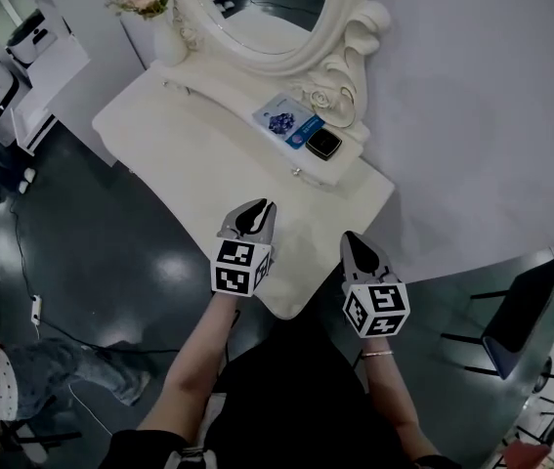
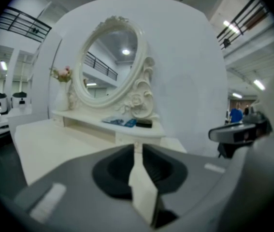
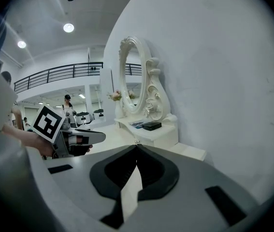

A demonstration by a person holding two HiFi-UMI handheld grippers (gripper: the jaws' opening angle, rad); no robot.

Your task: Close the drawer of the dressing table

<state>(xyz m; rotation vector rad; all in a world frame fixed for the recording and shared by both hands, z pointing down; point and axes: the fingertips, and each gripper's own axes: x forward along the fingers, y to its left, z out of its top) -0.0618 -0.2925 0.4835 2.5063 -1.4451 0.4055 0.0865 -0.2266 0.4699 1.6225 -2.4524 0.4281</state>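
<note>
White counter (image 1: pixel 189 145): we noted the left gripper (image 1: pixel 256 208) fingers slightly parted, empty. The drawer (image 2: pixel 127 138) sat beneath the mirror shelf, well ahead, seemingly near flush. Right gripper (image 1: pixel 356 238) fingers were clenched, empty. We judged a high push could knock the shelf's black box (image 1: pixel 323 144).

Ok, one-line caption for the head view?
Left gripper and right gripper, both empty, hover by the dressing table, facing its mirror.

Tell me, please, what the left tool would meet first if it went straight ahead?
Probably the drawer knob under the shelf; depth is unclear, so the tabletop may come first.
</note>
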